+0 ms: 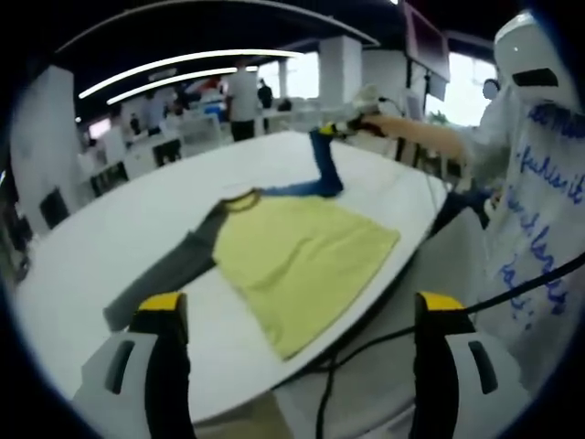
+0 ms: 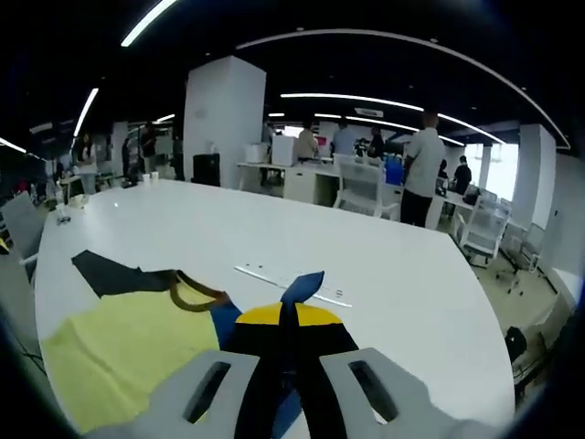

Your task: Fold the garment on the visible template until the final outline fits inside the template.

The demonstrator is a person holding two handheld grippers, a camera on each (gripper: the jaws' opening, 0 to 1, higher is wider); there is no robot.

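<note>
Two grippers | left gripper (image 1: 297, 315) jaws apart, lower frame | right gripper (image 2: 287, 315) clamped on blue sleeve (image 2: 302, 285), lifted | yellow T-shirt with grey and blue sleeves (image 1: 302, 256) spread mid-frame on white oval table (image 1: 119, 238)

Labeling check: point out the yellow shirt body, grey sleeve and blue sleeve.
Yellow fabric shirt body (image 1: 306, 261): left gripper view, middle of the torso panel.
Dark grey fabric sleeve (image 1: 169, 274): left gripper view, mid-length, flat on the table.
Blue fabric sleeve (image 1: 322, 165): left gripper view, lifted section below the right gripper (image 1: 352, 126).

Blue handwriting, too blurred to read, covers the person's white coat (image 1: 539, 210), to the right of the left claw's view.
</note>
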